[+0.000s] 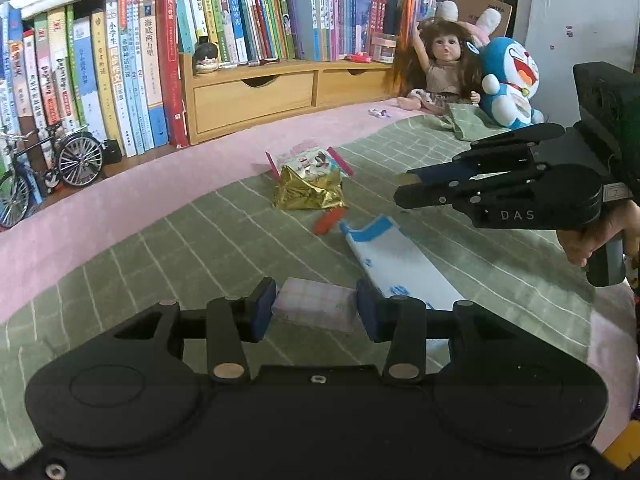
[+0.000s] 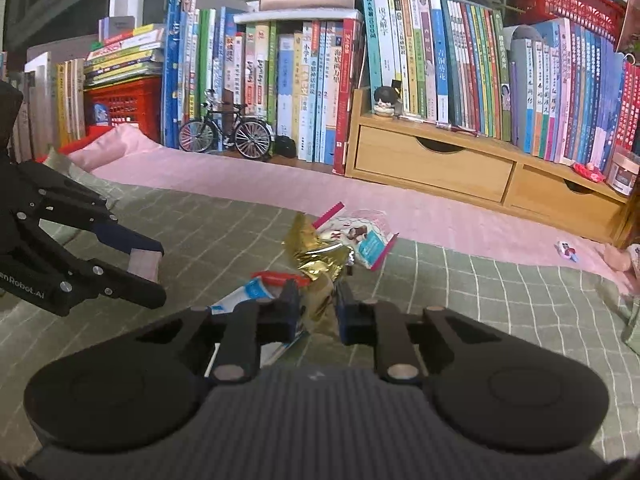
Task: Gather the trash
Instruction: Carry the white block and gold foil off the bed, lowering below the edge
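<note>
A crumpled gold foil wrapper [image 2: 320, 268], shiny and sharply creased, sits pinched between the blue-padded fingers of the right gripper [image 2: 318, 306] on a green checked blanket [image 2: 480, 292]; in the left wrist view that same gripper [image 1: 404, 190] reaches in from three o'clock with its tips drawn close together, and what lies between them cannot be made out there. At twelve o'clock of the foil lies a glossy snack packet [image 2: 360, 236] with pink edges and a teal label whose print is too small to read. At nine o'clock of the foil, a red wrapper strip [image 2: 280, 279] rests beside a flat white-and-blue plastic bag [image 1: 396, 260]. The left gripper [image 1: 316, 312] clamps a small pale pink, faintly plaid box [image 1: 314, 308] by its two ends, its jaws partly spread to the box's width. Letters "DAS" show on the right gripper's body, and "enRobot.AI" on the left one's. A hand [image 1: 600, 236] grips the right tool's handle. A pink sheet [image 2: 280, 184] borders the blanket. Behind stand rows of books with Chinese spines, a wooden drawer shelf [image 2: 460, 168], a model bicycle [image 2: 224, 132], a long-haired doll [image 1: 444, 68] and a blue plush cat [image 1: 512, 84].
</note>
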### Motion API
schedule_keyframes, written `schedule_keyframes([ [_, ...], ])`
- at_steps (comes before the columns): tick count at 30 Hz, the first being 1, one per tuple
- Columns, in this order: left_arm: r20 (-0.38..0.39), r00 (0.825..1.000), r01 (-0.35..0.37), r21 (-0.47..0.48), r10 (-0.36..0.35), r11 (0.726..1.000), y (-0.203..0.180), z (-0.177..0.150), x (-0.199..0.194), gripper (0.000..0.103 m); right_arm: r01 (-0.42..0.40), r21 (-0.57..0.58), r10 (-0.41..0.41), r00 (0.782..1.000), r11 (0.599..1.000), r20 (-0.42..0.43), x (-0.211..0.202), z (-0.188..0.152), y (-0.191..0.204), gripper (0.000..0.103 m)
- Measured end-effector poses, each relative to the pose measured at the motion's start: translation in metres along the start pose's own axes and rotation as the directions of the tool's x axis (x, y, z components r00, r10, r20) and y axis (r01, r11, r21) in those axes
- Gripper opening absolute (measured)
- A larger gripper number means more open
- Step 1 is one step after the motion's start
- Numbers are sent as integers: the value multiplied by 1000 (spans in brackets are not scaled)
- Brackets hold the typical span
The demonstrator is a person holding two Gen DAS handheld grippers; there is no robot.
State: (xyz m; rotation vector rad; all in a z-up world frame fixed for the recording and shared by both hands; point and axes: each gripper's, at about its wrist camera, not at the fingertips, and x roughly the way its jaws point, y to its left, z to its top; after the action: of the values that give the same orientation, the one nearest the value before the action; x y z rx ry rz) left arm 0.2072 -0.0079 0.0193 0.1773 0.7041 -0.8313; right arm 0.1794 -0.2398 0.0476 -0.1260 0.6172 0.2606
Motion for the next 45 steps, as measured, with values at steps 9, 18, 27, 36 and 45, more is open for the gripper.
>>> schedule_keyframes([
  [9, 70, 997, -5, -61, 10, 998, -25, -23, -51, 42, -36, 2, 36, 999, 999, 6, -40, -11, 16, 21],
  [18, 137, 990, -11, -75, 22, 997, -67, -43, -110, 42, -102, 7, 101, 993, 995, 60, -92, -17, 33, 20],
  [27, 139, 990, -19, -105, 34, 994, -102, -73, -150, 42, -200, -5, 200, 979, 980, 48, -137, -38, 52, 21],
  [36, 137, 990, -4, -122, 21, 992, -130, -107, -178, 42, -301, -2, 301, 954, 954, 7, -172, -71, 74, 21],
  [45, 139, 990, 19, -116, -3, 993, -162, -134, -201, 42, -340, 17, 339, 941, 940, 13, -201, -95, 93, 21],
])
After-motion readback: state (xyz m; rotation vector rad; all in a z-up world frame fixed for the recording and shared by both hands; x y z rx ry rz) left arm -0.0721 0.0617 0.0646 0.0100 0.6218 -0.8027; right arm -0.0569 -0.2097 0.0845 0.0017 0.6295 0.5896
